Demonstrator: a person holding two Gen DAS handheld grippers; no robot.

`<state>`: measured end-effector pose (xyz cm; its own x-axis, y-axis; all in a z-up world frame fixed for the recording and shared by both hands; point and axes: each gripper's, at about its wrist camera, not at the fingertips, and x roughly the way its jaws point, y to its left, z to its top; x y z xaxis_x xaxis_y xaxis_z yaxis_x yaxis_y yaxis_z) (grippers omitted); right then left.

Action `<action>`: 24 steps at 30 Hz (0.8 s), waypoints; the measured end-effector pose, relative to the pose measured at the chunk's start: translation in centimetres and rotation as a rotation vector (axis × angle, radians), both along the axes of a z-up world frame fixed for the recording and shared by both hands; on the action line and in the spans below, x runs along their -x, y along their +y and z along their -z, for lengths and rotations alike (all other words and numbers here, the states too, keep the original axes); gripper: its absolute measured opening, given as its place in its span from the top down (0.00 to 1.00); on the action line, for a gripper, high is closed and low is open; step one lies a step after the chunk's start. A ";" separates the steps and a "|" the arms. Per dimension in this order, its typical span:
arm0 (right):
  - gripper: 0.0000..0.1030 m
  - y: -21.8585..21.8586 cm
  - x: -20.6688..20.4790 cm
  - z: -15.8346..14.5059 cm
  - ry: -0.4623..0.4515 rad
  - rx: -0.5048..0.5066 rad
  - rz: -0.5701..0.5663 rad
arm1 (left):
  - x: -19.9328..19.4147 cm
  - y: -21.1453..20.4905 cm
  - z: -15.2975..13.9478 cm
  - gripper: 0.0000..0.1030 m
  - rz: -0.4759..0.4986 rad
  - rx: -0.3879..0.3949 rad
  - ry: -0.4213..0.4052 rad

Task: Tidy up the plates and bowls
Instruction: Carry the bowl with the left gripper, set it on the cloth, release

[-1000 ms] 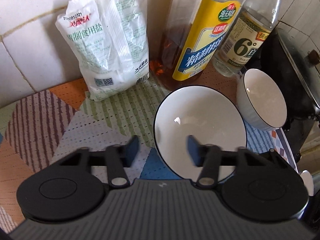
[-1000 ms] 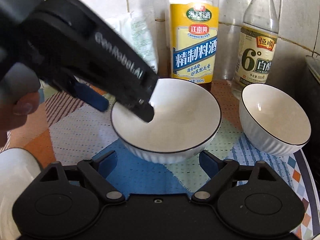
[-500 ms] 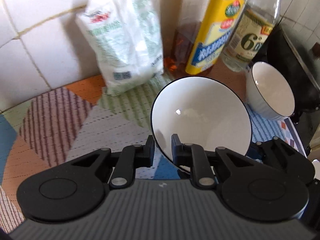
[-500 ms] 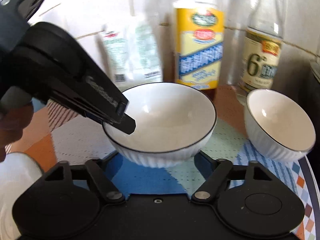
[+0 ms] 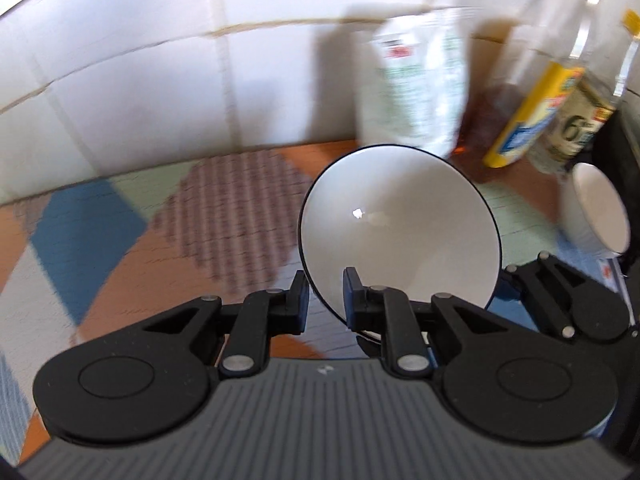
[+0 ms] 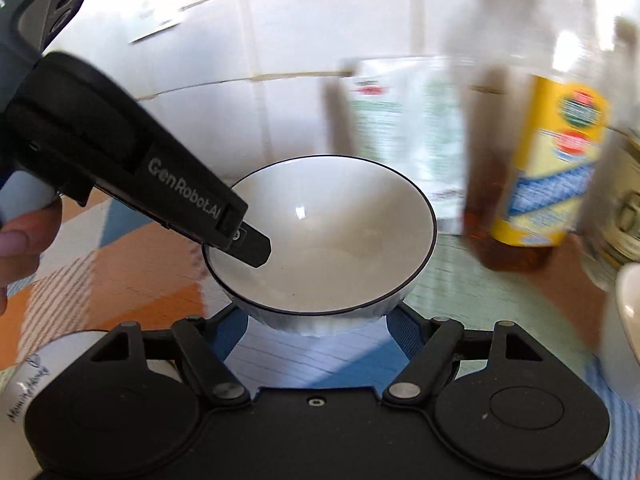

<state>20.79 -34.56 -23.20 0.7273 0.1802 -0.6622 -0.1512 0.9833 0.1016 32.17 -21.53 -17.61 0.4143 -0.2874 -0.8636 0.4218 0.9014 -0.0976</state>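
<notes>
White bowl (image 5: 400,232) rim sits pinched between the left tool (image 5: 325,300) fingers.

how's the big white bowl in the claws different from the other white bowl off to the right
The wide white black-rimmed bowl is gripped: the left claw pinches its rim and the right claw spans its ribbed base; the smaller white bowl sits untouched on the patterned mat. The held bowl looks wider and shallower, the other narrower and deeper. The held one is tilted. Both are white and empty.

Two bowls (image 5: 400,232) (image 5: 596,208), two bottles (image 6: 560,160) (image 5: 572,132), one bag (image 5: 416,88)
</notes>
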 end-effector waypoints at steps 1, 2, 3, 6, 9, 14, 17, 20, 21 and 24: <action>0.22 0.5 -0.5 0.0 0.008 0.005 -0.025 | -0.2 0.5 0.2 0.84 -0.015 -0.005 0.004; 0.22 0.9 -0.9 0.1 0.016 0.009 -0.047 | -0.3 1.1 0.3 0.84 -0.028 -0.006 0.008; 0.22 1.3 -1.4 0.2 0.025 0.011 -0.065 | -0.6 1.5 0.4 0.84 -0.042 -0.003 0.012; 0.22 2.2 -2.5 0.5 0.052 0.008 -0.106 | -0.9 3.0 0.7 0.84 -0.084 -0.002 0.025; 0.22 2.7 -3.6 0.5 0.074 0.013 -0.135 | -1.1 3.9 0.9 0.84 -0.108 -0.005 0.023; 0.22 3.9 -5.2 1.1 0.119 0.035 -0.154 | -1.8 4.3 1.8 0.83 -0.135 -0.003 0.042; 0.23 4.3 -5.7 1.1 0.129 0.040 -0.154 | -1.8 4.1 1.8 0.83 -0.124 -0.014 0.036; 0.21 4.2 -6.0 0.5 0.148 0.029 -0.158 | -1.9 4.1 2.0 0.83 -0.128 -0.024 0.055; 0.21 4.0 -5.9 0.2 0.153 0.017 -0.152 | -2.1 4.1 1.9 0.82 -0.138 -0.018 0.073; 0.20 2.9 -4.6 -0.6 0.146 -0.024 -0.104 | -2.3 4.6 1.2 0.78 -0.168 0.016 0.115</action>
<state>25.39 -31.69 -22.62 0.6005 0.2666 -0.7539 -0.2338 0.9601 0.1534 34.46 -16.97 -18.82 0.3566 -0.2362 -0.9039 0.2509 0.9562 -0.1509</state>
